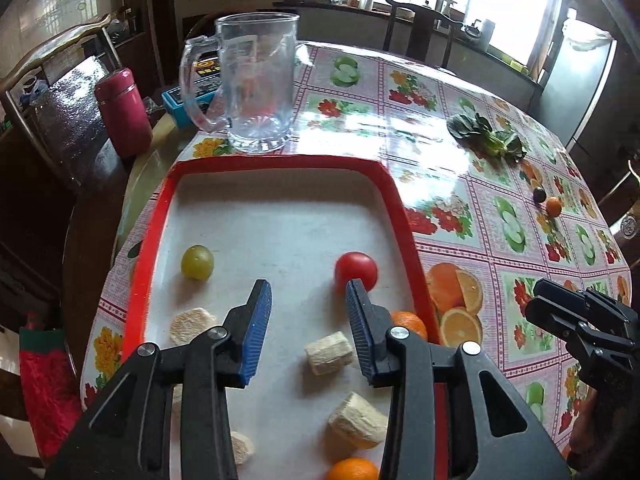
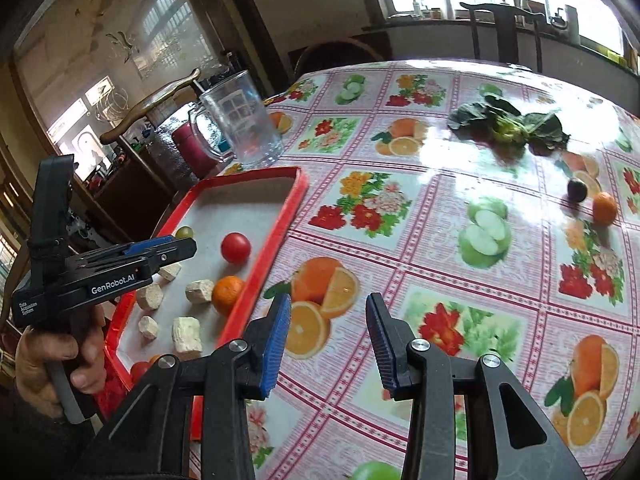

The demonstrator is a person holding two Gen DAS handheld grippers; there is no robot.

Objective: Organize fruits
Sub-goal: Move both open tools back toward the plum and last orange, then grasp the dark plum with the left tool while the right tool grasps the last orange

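Observation:
A red-rimmed tray (image 1: 404, 208) (image 2: 288, 216) holds a red tomato (image 1: 356, 270) (image 2: 235, 247), a green grape (image 1: 197, 262) (image 2: 184, 232), small oranges (image 1: 410, 323) (image 2: 227, 294) and several pale chunks (image 1: 329, 353). My left gripper (image 1: 308, 312) hangs open and empty over the tray, just short of the tomato; it also shows in the right wrist view (image 2: 168, 250). My right gripper (image 2: 328, 332) is open and empty over the tablecloth right of the tray. A dark fruit (image 2: 577, 189) and an orange (image 2: 604, 208) lie far right on the table (image 1: 554, 206).
A clear glass mug (image 1: 252, 84) (image 2: 240, 120) stands beyond the tray's far edge. A leafy green vegetable (image 1: 486, 136) (image 2: 508, 122) lies on the far table. A maroon flask (image 1: 122, 112) stands left of the mug. Chairs surround the table.

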